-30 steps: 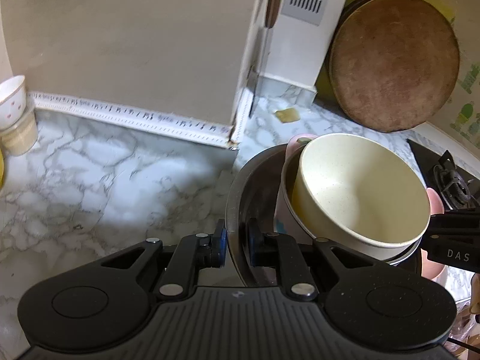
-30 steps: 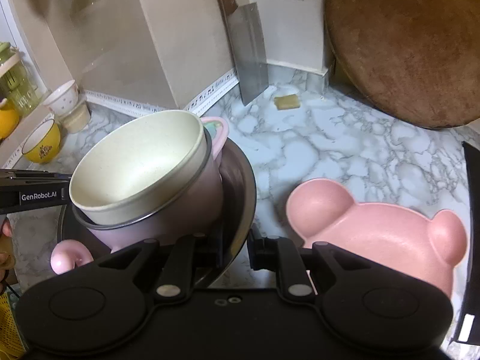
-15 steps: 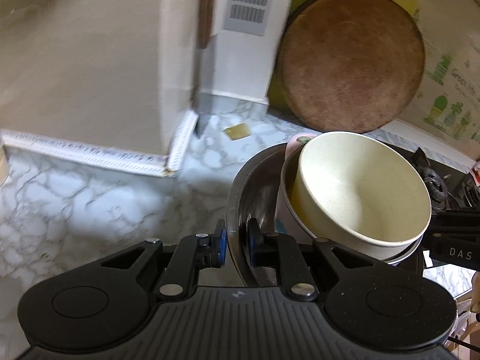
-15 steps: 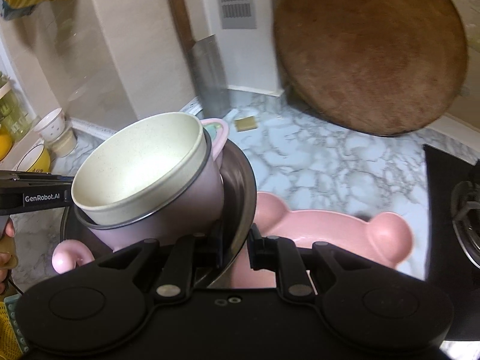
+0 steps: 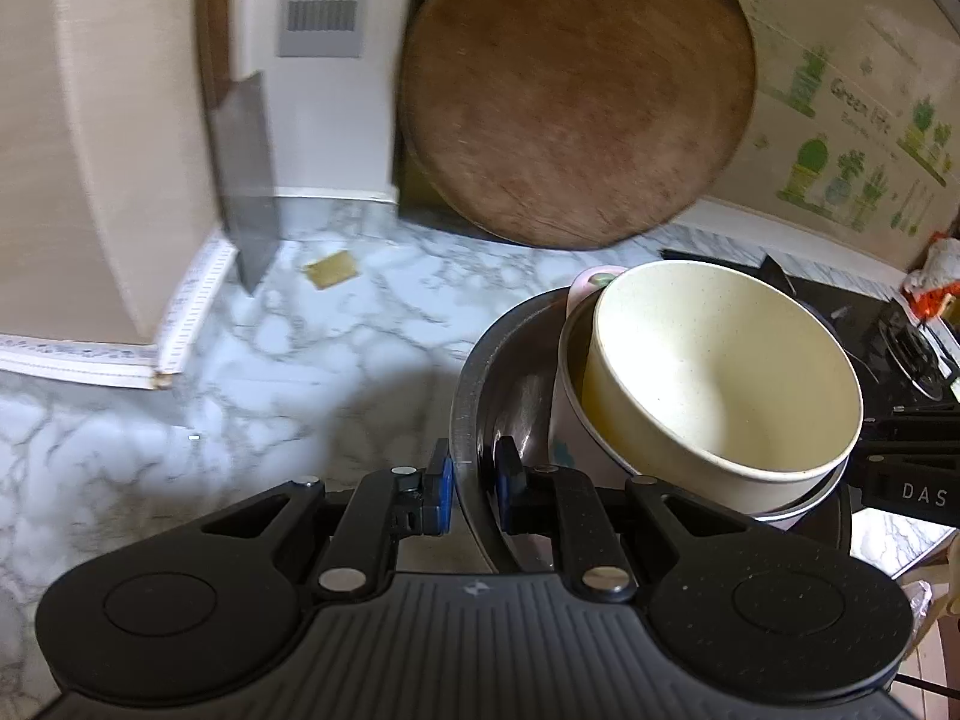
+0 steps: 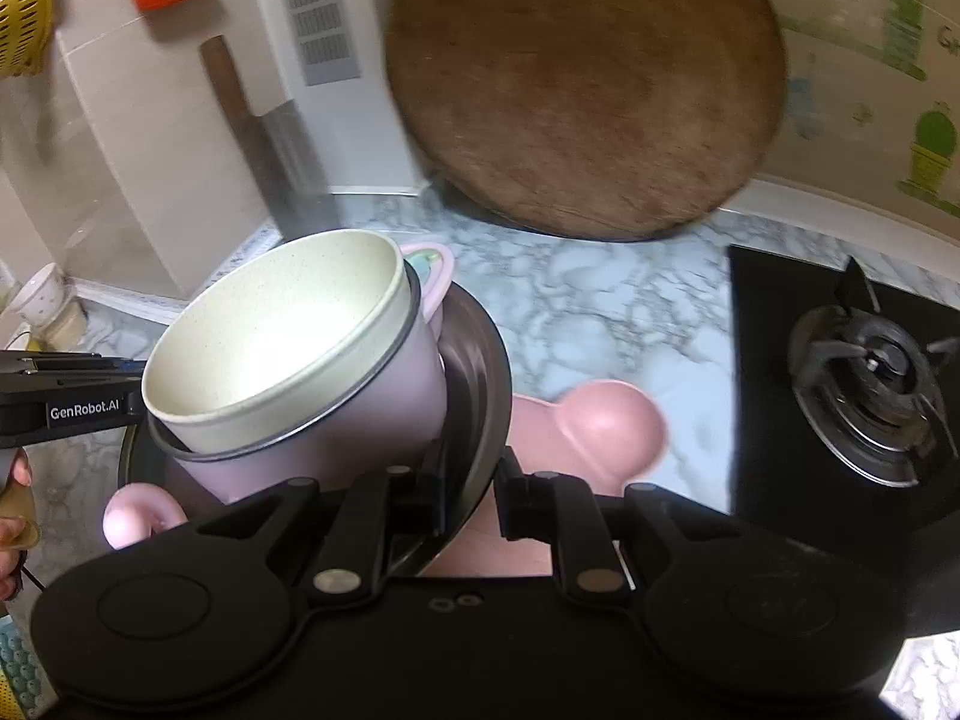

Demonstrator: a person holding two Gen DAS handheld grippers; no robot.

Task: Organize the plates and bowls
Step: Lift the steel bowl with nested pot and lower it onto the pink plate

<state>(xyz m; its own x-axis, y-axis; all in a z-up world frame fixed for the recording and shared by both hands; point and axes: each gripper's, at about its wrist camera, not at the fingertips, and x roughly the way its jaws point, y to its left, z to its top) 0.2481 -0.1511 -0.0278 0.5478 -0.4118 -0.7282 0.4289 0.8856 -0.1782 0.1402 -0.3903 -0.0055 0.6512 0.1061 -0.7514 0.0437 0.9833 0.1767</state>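
Observation:
Both grippers hold one steel bowl (image 5: 510, 378) by opposite rims, above the counter. My left gripper (image 5: 471, 483) is shut on its near rim in the left wrist view. My right gripper (image 6: 471, 483) is shut on the steel bowl's (image 6: 480, 372) other rim. Inside stands a lilac pot (image 6: 384, 414) with a pink handle, and a cream bowl (image 6: 276, 324) nests tilted in it. The cream bowl (image 5: 720, 372) fills the right of the left wrist view. A pink bear-shaped plate (image 6: 594, 432) lies on the counter below the stack.
A round wooden board (image 5: 576, 90) leans on the back wall. A cleaver (image 5: 246, 174) leans against the beige cabinet. A black gas hob (image 6: 864, 390) is on the right. A small cup (image 6: 42, 294) stands far left. The counter is white marble (image 5: 240, 372).
Both grippers have carried the stacked bowls to the right, towards the hob. The pink bear plate is now mostly hidden under the stack. The grips have not changed.

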